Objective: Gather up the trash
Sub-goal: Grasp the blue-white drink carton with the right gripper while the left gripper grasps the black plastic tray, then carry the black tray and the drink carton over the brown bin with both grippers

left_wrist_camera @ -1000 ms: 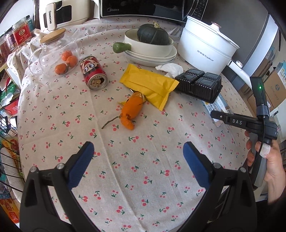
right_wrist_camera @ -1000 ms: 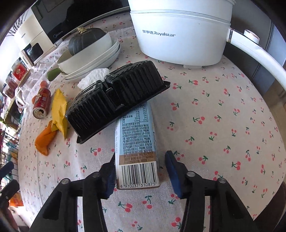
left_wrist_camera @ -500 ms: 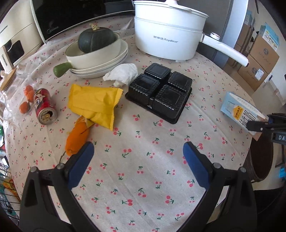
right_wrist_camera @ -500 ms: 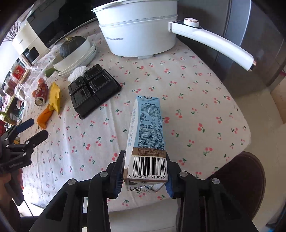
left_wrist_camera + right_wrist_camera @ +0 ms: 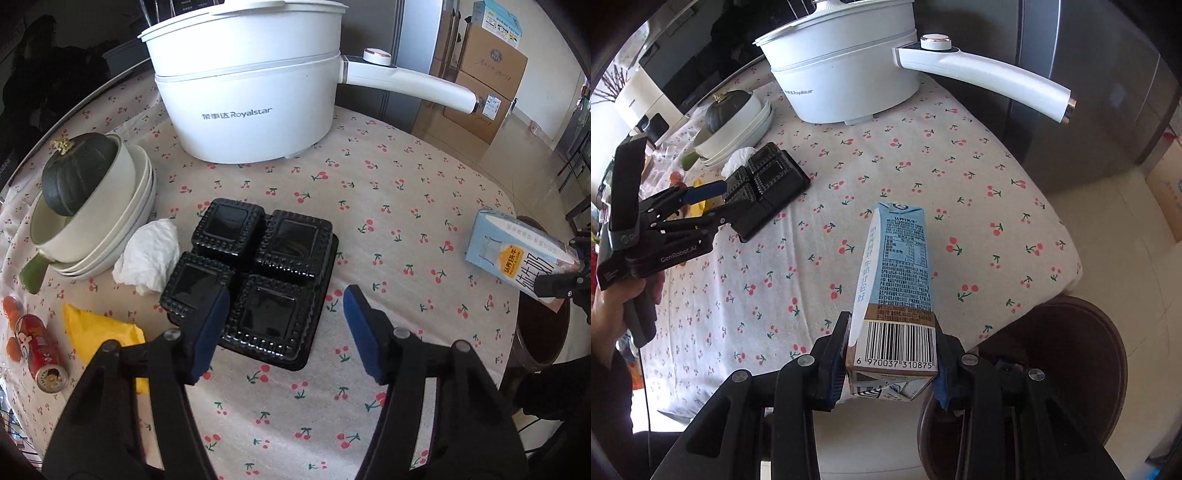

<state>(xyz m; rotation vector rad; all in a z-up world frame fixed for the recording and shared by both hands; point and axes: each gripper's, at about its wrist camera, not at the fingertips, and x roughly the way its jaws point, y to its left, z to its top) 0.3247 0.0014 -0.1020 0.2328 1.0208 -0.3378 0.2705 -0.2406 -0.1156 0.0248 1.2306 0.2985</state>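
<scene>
1. While the left gripper (image 5: 284, 328) hangs over the black plastic tray (image 5: 255, 280), the left wrist view shows its jaws have just been closing: they stand part-way apart, one blue pad over the tray's near left cell, the other off to the right above the cloth, so nothing is clamped yet. The tray lies upside down on the table (image 5: 388, 206), a crumpled tissue (image 5: 147, 254) touching its left edge, with a yellow wrapper (image 5: 99, 336) and a red can (image 5: 40, 354) further left. Behind stand a white electric pot (image 5: 251, 99) and stacked bowls (image 5: 110, 218) holding a dark squash. At the right edge the milk carton (image 5: 517, 258) is held clear of the table.

2. In the right wrist view, the right gripper (image 5: 892, 365) is clamped on the milk carton (image 5: 897, 280) at its barcode end, carrying it past the table's edge above a dark round bin (image 5: 1071, 369). The left gripper (image 5: 713, 201) shows at the left, its tips at the tray (image 5: 768, 188).

3. The step in hand looks like two collections at once: the carton awaits release into the bin, which needs it centred over the opening before the jaws part. The tray calls for the left jaws to straddle a rim or ridge and close firmly; the thin plastic may flex.
</scene>
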